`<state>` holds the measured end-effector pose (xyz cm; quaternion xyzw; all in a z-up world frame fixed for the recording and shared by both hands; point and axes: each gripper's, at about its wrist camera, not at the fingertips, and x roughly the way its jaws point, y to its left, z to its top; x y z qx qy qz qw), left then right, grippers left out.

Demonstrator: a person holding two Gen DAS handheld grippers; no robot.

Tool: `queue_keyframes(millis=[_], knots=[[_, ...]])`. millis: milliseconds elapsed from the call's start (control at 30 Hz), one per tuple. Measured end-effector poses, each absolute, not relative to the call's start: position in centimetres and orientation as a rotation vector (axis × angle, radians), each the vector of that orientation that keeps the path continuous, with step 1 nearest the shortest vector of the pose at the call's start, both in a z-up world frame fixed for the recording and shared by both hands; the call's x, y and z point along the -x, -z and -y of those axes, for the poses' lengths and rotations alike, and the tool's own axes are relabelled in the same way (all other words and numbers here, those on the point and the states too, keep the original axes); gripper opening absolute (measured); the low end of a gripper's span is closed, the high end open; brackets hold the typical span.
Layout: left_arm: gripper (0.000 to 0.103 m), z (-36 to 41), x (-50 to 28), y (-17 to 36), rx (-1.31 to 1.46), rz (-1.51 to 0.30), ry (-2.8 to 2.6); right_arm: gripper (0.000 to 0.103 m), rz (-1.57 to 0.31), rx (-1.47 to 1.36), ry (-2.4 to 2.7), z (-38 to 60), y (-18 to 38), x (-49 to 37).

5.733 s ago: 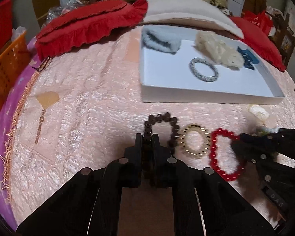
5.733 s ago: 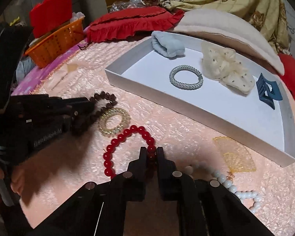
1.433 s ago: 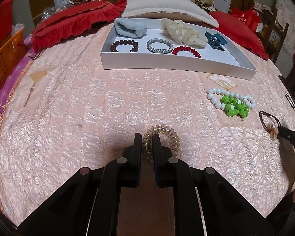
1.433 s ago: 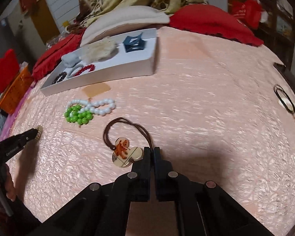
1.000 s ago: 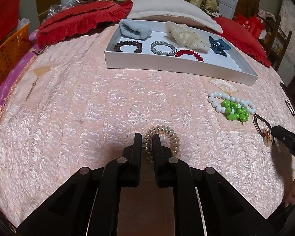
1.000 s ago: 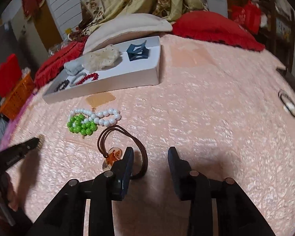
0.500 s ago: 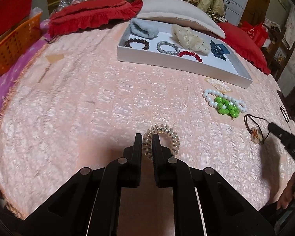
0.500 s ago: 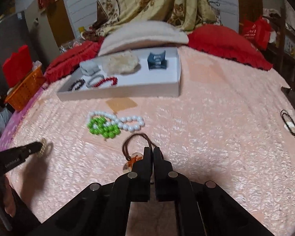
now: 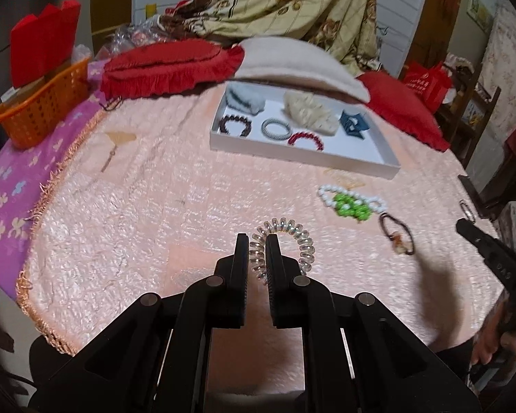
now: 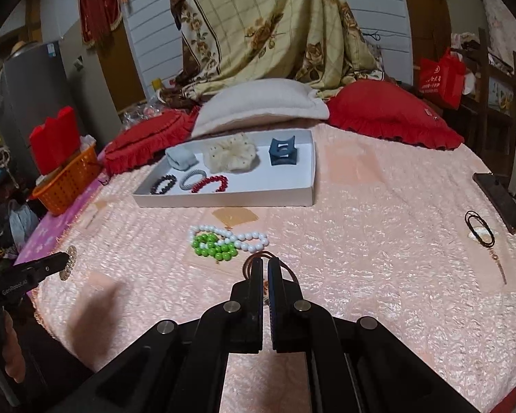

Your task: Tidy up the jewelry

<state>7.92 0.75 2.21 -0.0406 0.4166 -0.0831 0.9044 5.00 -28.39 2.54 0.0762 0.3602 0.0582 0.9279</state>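
My left gripper (image 9: 257, 242) is shut on a clear gold spiral hair tie (image 9: 292, 237) and holds it above the pink bedspread; it also shows in the right wrist view (image 10: 68, 262). My right gripper (image 10: 265, 265) is shut on a brown cord hair tie with an orange charm (image 10: 256, 258), which also shows in the left wrist view (image 9: 397, 234). The white tray (image 9: 302, 154) holds a dark bead bracelet (image 9: 235, 125), a grey bracelet (image 9: 275, 128), a red bead bracelet (image 9: 306, 138), a cream scrunchie (image 9: 309, 113), a blue claw clip (image 9: 352, 124) and a pale blue scrunchie (image 9: 244, 100).
A white bead bracelet (image 10: 230, 234) and a green bead bracelet (image 10: 213, 245) lie on the bedspread before the tray. A black cord tie (image 10: 480, 231) lies far right near a dark phone (image 10: 500, 201). An orange basket (image 9: 38, 110) stands at the left edge. Red cushions and a pillow lie behind the tray.
Both grippers have risen and pulled back from the bed, each still holding its hair tie. The right gripper opened a second ago and shut on the brown cord tie.
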Motion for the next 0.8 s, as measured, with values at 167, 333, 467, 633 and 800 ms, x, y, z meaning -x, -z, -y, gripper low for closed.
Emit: queue_keyframes(millis=[167,333,467,633,800], knots=[[0.009,0.0,-7.2,-2.8,0.075,-0.855,0.186,0.006,-0.805,-0.212,-0.151,29.3,-0.8,-5.8],[0.009,1.2,-7.3,-1.7,0.05,-0.887,0.196,0.04,-0.849,-0.178,-0.134,29.3,1.4,-7.3],[0.009,1.9,-7.6,-0.7,0.035,-0.911,0.207,0.04,-0.896,-0.167,-0.14,29.4,3.3,-9.1],[0.009,1.9,-7.9,0.0,0.024,-0.921,0.204,0.04,-0.884,-0.176,-0.153,29.2,3.9,-10.0],[0.009,1.8,-8.7,0.8,0.032,-0.941,0.206,0.04,-0.866,-0.097,-0.252,27.0,3.8,-9.2]])
